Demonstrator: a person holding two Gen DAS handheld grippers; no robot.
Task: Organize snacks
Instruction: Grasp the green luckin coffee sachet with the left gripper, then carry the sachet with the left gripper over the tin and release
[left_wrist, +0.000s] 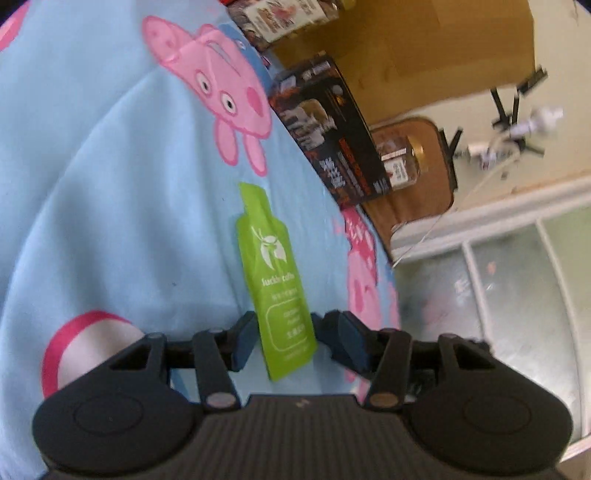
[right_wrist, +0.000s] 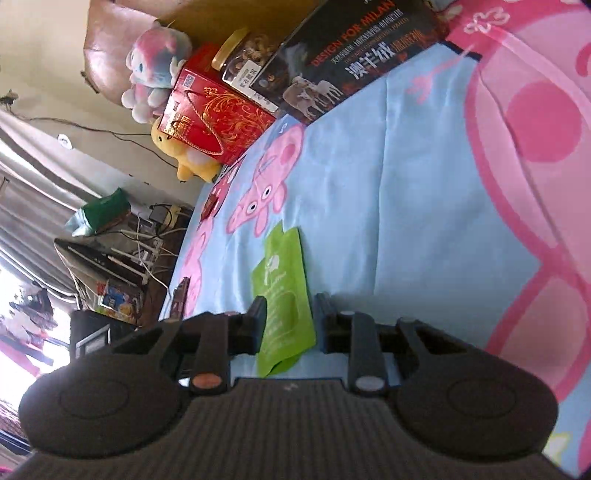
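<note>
- A wide stretch of light blue cartoon-pig bedsheet (left_wrist: 110, 221) lies open ahead and to the left in the left wrist view.
- A green pouch (left_wrist: 273, 280) lies flat between the fingers of the left hand-held gripper (left_wrist: 284, 338).
- A black box (left_wrist: 325, 129) stands at the bed's far edge, blocking that side.
- In the right wrist view, a red gift box (right_wrist: 214, 118), a snack jar (right_wrist: 243, 55) and plush toys (right_wrist: 155, 62) crowd the far end beside the black box.
</note>
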